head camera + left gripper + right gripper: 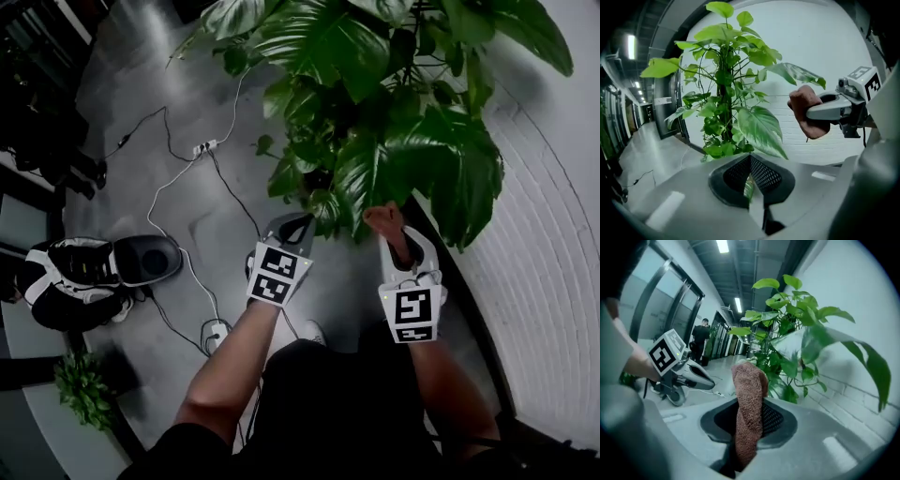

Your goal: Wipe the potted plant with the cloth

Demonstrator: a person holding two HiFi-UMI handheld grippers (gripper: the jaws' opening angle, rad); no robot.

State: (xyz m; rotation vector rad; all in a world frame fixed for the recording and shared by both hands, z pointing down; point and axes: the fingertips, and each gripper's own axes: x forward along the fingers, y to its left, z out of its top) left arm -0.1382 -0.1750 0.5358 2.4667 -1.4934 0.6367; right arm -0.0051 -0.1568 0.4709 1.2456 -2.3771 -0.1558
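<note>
Head view: potted plant point(375, 103) is seen from above, pot hidden by foliage. Left gripper view: left tool point(752, 178) is clamped on a leaf point(748, 186), only a sliver shown. Right gripper view: cloth point(749, 390) is gripped by right tool point(749, 427); leaf contact unclear.

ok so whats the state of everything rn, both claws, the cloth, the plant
left claw, shut on a leaf
leaf, pinched in the left claw, spread out ahead of it
right claw, shut on the cloth
cloth, bunched, standing up out of the right claw
potted plant, upright
</note>
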